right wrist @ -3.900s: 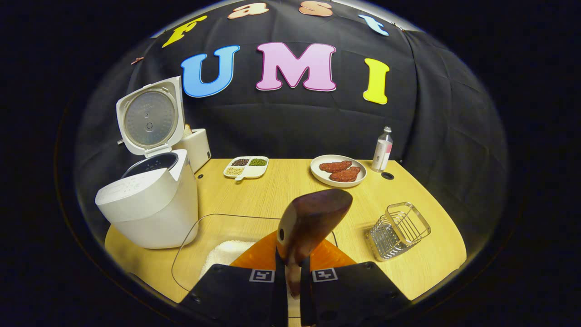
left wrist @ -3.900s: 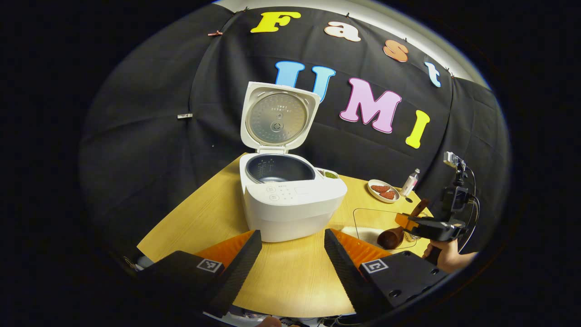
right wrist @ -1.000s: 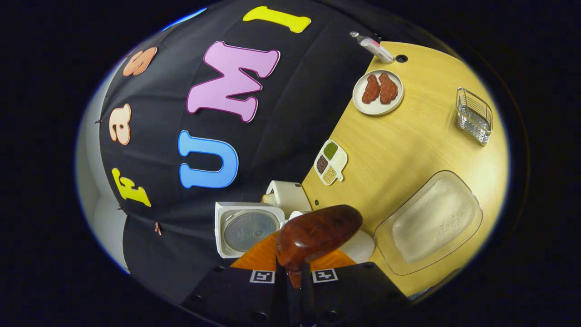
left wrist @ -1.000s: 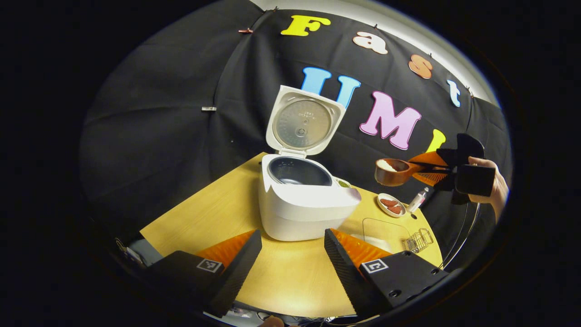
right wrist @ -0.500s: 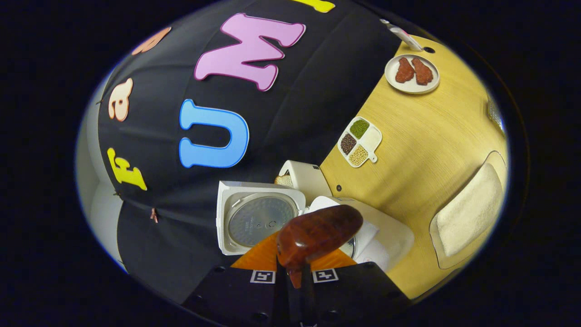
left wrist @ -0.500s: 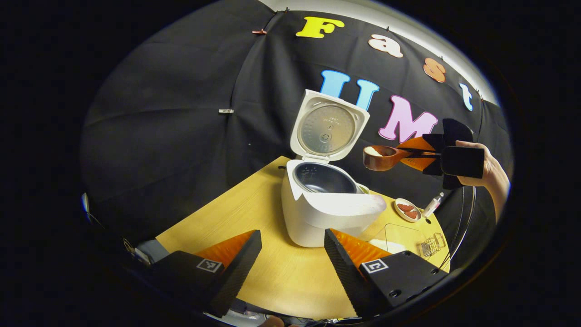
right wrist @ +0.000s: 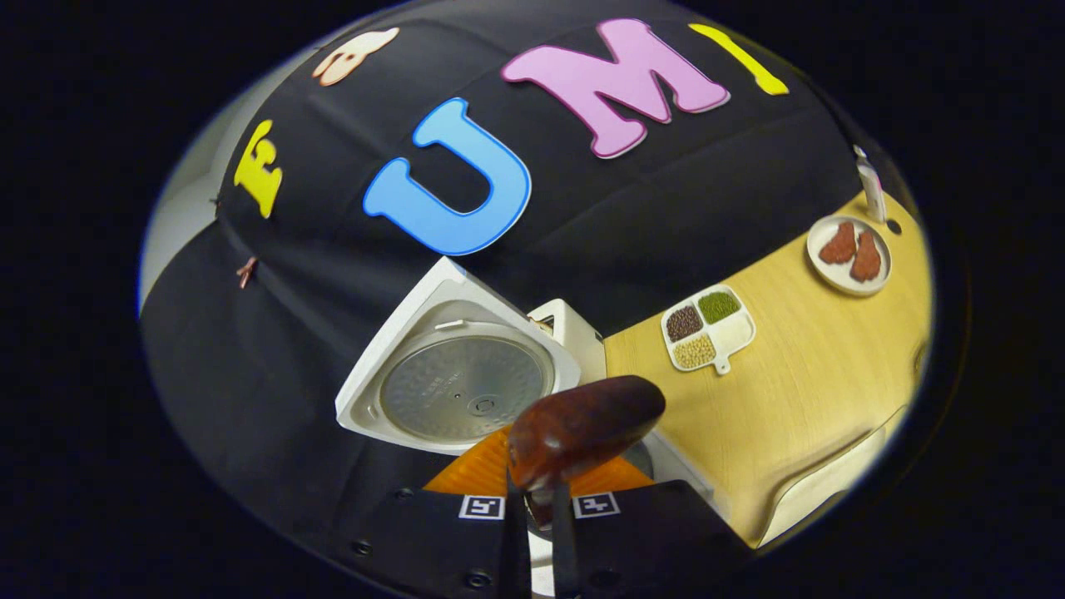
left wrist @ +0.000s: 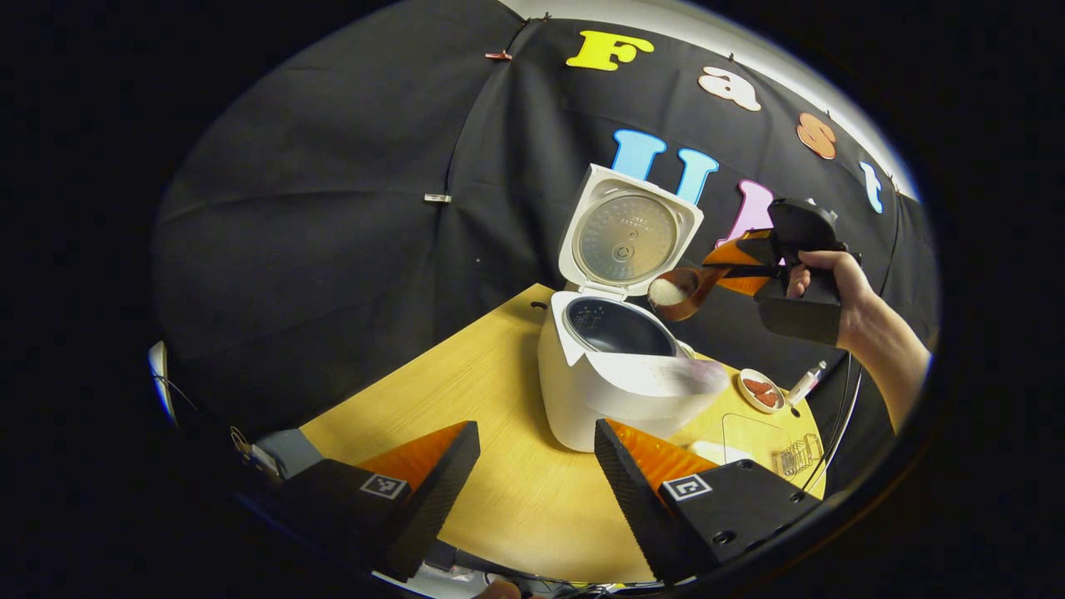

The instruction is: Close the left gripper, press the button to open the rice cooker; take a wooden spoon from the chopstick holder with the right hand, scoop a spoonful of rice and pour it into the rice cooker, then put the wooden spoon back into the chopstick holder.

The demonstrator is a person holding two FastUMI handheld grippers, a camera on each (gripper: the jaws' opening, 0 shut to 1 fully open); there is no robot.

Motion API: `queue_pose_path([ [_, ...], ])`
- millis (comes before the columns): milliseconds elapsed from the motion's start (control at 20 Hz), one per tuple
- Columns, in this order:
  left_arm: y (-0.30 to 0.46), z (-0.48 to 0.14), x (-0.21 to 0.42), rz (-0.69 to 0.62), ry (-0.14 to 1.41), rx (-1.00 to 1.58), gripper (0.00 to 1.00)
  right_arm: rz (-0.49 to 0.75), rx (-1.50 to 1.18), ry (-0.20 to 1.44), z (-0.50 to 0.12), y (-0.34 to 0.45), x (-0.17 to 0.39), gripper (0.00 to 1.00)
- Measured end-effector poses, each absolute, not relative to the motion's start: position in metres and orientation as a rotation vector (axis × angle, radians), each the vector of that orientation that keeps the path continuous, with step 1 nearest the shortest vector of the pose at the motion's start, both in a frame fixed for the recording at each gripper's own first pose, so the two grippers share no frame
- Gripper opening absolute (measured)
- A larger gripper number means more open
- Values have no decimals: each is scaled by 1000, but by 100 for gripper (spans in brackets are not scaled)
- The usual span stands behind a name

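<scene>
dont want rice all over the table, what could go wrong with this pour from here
1. The wooden spoon tips its rice beside the pot's right rim, so grains may land on the rice cooker's body or the table.
2. The right gripper pinches only the handle's end; it could twist.

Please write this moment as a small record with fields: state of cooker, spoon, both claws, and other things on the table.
cooker: lid open, pot dark inside
spoon: holds rice, tilted above the pot
right claw: shut on the spoon handle
left claw: open, holds nothing, apart from the cooker
table: plate with meat, bottle, tray of beans
</scene>
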State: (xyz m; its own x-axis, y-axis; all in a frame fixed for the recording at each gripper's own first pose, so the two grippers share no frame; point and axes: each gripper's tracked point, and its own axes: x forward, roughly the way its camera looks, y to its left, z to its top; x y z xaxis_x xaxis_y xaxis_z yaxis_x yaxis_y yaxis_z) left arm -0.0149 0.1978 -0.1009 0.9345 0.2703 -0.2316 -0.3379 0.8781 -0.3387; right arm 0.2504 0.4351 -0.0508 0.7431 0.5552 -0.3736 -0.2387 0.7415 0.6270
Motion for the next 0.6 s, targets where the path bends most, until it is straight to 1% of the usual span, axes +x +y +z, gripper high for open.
queue_pose_path([
  [50,198,-99,-15,318,175,-390,96,475,545,559,-52,440,253,14],
  [100,199,-98,-14,318,173,-393,96,490,507,541,-53,446,255,10],
  [150,199,-98,-14,317,173,-395,96,497,466,519,-53,450,257,10],
  [200,200,-98,-15,316,172,-395,96,499,427,499,-55,451,259,14],
  [400,198,-101,-16,307,181,-376,96,525,305,450,-65,464,262,15],
  [600,198,-104,-21,314,187,-397,95,551,180,373,-61,474,267,14],
])
